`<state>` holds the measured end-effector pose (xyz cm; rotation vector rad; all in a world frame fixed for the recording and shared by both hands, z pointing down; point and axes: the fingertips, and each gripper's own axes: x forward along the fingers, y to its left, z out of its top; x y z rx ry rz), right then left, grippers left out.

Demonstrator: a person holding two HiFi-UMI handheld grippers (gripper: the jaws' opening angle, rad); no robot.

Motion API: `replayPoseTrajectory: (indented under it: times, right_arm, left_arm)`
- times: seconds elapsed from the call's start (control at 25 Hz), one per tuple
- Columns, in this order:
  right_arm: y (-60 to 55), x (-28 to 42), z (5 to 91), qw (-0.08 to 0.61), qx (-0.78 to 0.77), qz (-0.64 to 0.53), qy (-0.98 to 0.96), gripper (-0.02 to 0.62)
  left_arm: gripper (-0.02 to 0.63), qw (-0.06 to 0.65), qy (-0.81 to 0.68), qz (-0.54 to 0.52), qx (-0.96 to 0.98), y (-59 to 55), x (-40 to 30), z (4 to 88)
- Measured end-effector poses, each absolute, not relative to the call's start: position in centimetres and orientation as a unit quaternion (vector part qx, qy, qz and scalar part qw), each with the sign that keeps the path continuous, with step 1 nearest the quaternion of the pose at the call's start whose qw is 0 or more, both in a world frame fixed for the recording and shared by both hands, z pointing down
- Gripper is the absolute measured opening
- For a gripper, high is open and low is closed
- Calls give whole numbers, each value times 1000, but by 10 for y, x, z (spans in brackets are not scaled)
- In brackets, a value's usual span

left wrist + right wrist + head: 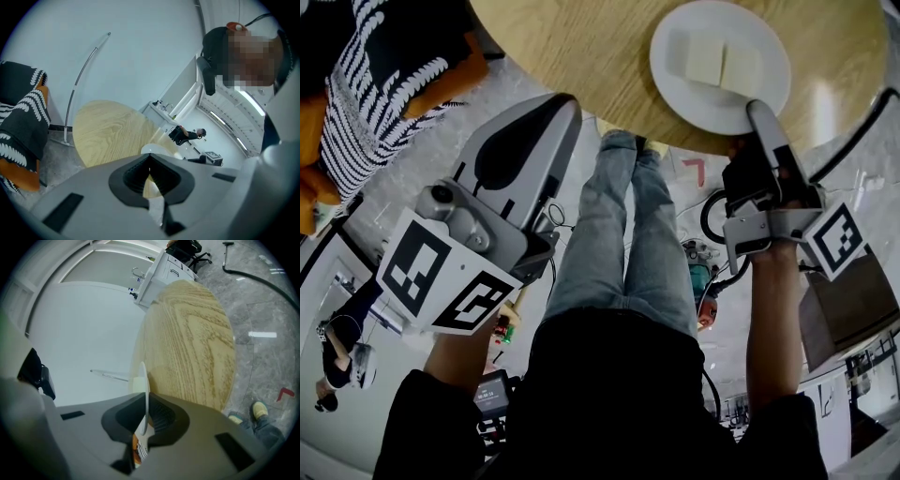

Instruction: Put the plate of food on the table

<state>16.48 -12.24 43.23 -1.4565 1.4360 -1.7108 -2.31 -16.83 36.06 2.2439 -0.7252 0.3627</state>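
A white plate (712,108) carrying pale food blocks (712,58) lies over the near edge of the round wooden table (581,47). My right gripper (757,111) is shut on the plate's near rim. In the right gripper view the plate (144,376) shows edge-on between the jaws of this gripper (146,401), with the food (136,384) beside it. Whether the plate rests on the wood I cannot tell. My left gripper (567,103) hovers left of the plate near the table's edge, shut and holding nothing. The left gripper view shows the left gripper (150,161), the plate (157,149) and the table (108,131).
A chair with a black-and-white striped cloth and orange cushion (375,84) stands left of the table. The person's legs in jeans (628,244) are below the table's edge. A cable (253,275) runs over the grey floor. White cabinets (164,273) stand behind the table.
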Motion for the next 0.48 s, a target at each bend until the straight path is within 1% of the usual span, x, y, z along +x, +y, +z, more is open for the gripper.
replayPoseTrajectory:
  times: [0.48]
  right_arm:
    - [-124,164,434,171,-564,-627,510,20]
  left_arm:
    - [6,371,-260,138,881,-172,-13,353]
